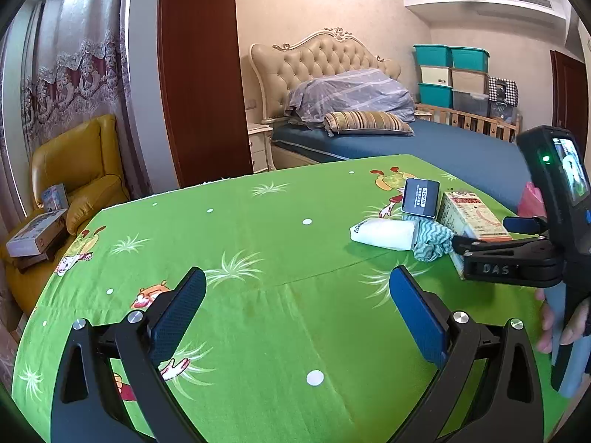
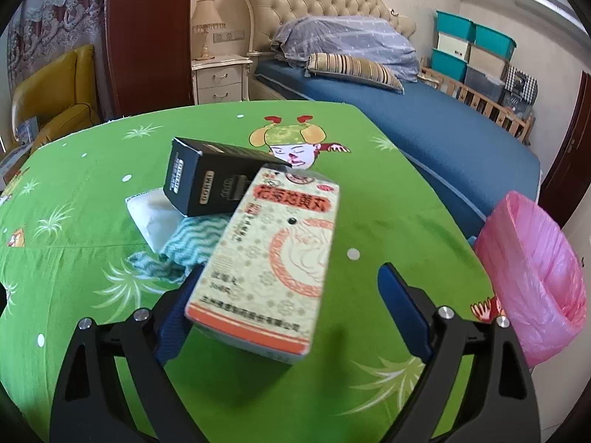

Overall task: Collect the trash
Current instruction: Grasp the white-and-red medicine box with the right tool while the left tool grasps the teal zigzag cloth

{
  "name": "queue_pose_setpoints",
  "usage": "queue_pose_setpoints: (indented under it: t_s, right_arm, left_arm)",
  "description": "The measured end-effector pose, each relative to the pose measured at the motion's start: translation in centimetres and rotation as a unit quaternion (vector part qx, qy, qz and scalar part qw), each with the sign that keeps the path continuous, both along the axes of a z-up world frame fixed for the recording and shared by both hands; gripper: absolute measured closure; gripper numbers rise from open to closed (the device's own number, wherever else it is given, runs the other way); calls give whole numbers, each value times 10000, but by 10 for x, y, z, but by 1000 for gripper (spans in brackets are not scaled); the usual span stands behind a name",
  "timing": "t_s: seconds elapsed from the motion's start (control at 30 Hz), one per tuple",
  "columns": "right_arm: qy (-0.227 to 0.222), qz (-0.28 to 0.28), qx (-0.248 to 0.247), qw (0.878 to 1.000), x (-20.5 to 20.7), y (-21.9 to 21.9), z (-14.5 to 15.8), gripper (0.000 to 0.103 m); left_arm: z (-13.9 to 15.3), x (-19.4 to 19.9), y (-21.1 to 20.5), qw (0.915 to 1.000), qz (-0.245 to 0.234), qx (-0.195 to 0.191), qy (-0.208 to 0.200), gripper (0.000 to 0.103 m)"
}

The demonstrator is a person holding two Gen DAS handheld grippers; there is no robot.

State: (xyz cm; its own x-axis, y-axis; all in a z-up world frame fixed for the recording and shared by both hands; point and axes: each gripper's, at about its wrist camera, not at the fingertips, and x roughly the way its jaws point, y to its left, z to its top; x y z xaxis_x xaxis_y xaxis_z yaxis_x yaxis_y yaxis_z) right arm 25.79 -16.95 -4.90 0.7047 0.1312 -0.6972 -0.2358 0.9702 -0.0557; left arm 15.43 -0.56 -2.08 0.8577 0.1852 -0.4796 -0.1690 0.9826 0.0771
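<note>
Cream box (image 2: 275, 258) sits between the right gripper (image 2: 291, 306) jaws, long axis running away toward the table's far edge; jaws wide, right pad clear (no grip yet). Left gripper (image 1: 297, 317) wide, empty, farther off. Pink bag (image 2: 532, 277) at the table's right edge.

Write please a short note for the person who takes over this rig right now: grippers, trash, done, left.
Left hand-held gripper: open, empty, above the green tablecloth.
Right hand-held gripper: open around the cream medicine box; its right pad is clear, so no grip yet.
Trash: black box, white packet and teal cloth are piled beside it. Pink bag is at the table's right edge.
Done: nothing visibly bagged; the bag's inside is hidden.
Left: probably grip the cream box, bag it, then the rest.
</note>
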Motion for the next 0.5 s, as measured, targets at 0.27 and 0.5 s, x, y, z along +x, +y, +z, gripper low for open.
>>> queue_pose_setpoints:
  t_s: [0.27,0.5]
  right_arm:
    - [-199,67,232,9995,-21,-32,6,53]
    - [-535,-82,60,9985,-44,-61,13,54]
  left_arm:
    - [-2,4,-9,9998,-64,190,81,8]
    - [-11,24,-21,9977,-375,-89,549,8]
